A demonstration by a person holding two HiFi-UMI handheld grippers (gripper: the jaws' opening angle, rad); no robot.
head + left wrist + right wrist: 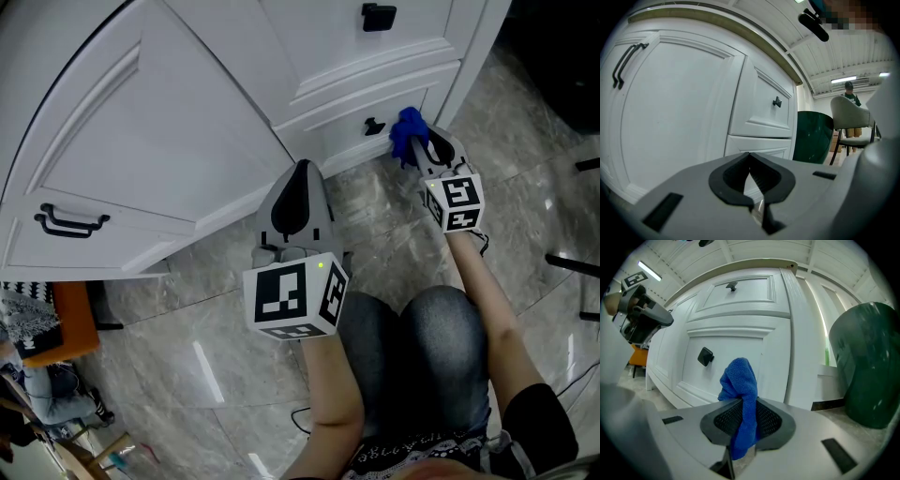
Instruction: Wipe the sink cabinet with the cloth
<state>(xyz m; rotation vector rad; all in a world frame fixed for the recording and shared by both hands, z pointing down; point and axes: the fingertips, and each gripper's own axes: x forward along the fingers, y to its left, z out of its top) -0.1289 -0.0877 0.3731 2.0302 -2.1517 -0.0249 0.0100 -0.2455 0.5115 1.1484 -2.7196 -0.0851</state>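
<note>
Fingers right point(771, 421): pinching nubby blue cloth point(740, 383) | fingers left point(727, 177): pressed together | cabinet point(740, 317): white, panelled

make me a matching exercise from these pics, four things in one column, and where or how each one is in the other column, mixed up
Things:
1. blue cloth
2. left gripper
3. dark green container
4. black bar handle

Place or state:
A. on the large white cabinet door
B. shut, nothing between its jaws
C. clamped in the right gripper, in front of the lower drawer
D. standing to the right of the sink cabinet in the right gripper view

Pairs: 1-C, 2-B, 3-D, 4-A
</note>
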